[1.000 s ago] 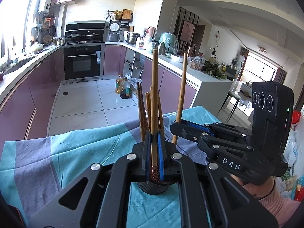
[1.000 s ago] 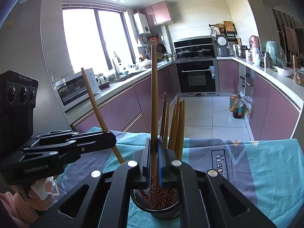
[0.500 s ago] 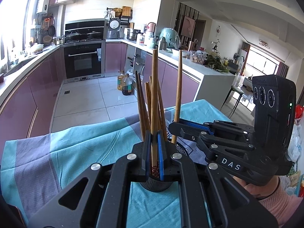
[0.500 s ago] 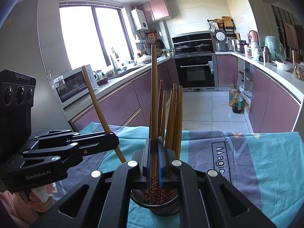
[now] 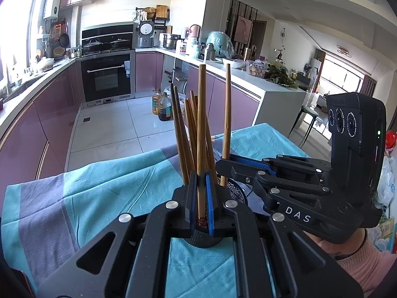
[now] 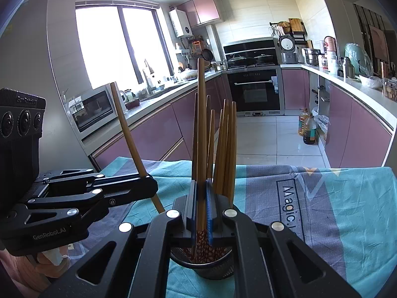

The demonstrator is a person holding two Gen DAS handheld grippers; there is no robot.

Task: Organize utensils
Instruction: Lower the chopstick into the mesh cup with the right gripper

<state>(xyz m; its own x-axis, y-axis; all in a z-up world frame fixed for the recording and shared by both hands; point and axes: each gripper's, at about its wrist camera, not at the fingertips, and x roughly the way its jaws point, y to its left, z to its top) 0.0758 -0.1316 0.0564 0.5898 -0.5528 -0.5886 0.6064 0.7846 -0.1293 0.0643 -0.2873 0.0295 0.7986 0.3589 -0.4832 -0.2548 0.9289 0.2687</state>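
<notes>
Two grippers at a chopstick holder, teal-and-grey tablecloth [image 5: 99,188], kitchen behind.

Lower centre of both views: black mesh holder [image 6: 213,268] with a bundle of wooden chopsticks [image 6: 224,149] standing in it. Left gripper [image 5: 201,198] pinches one upright chopstick [image 5: 201,129]; right gripper [image 6: 201,208] likewise clamps another chopstick [image 6: 201,124], both just above the holder.
</notes>
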